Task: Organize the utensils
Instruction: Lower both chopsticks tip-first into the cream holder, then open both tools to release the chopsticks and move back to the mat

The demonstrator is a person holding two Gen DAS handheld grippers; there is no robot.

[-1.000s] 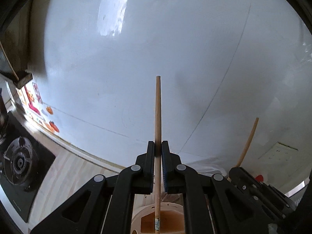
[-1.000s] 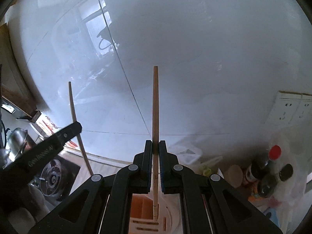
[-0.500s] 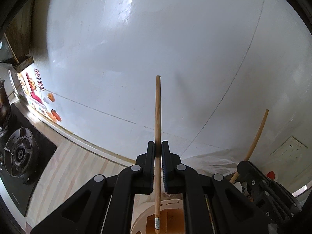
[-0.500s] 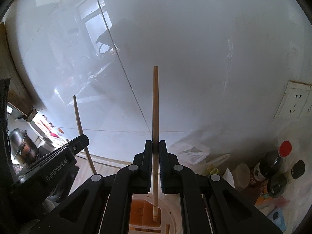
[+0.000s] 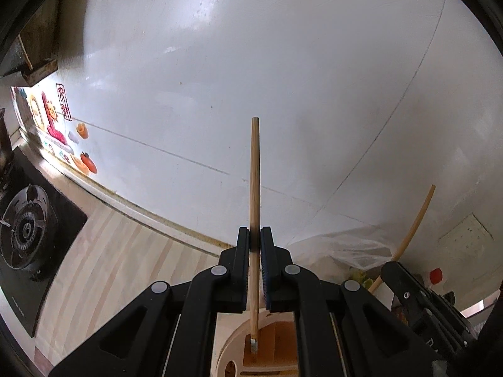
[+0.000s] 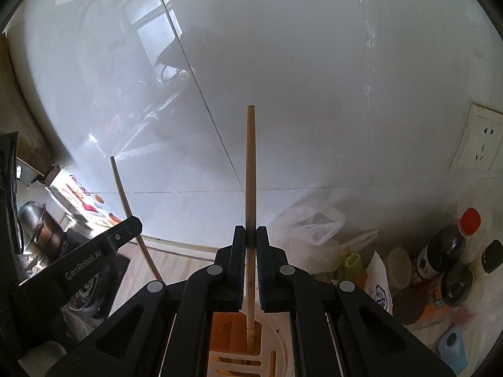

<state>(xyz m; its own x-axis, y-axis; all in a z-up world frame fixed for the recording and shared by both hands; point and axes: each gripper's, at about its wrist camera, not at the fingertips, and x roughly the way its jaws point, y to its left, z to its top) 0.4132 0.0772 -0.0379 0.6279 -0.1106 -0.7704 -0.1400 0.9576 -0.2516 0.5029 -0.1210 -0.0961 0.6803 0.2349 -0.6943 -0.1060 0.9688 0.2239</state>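
Both chopsticks have sunk lower, tips now entering the holder (image 5: 239, 350) at bottom centre, my left gripper (image 5: 255, 235) and right gripper (image 6: 250, 234) each pinched tight on one.

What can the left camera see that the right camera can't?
Only the left wrist view shows the cartoon stickers clearly and the gas burner unblocked. Only the right wrist view shows the wall socket, the red-capped bottle and the metal pot. Both show a gripper, left and right, shut on an upright chopstick, left and right, above the utensil holder, plus the plastic bag.
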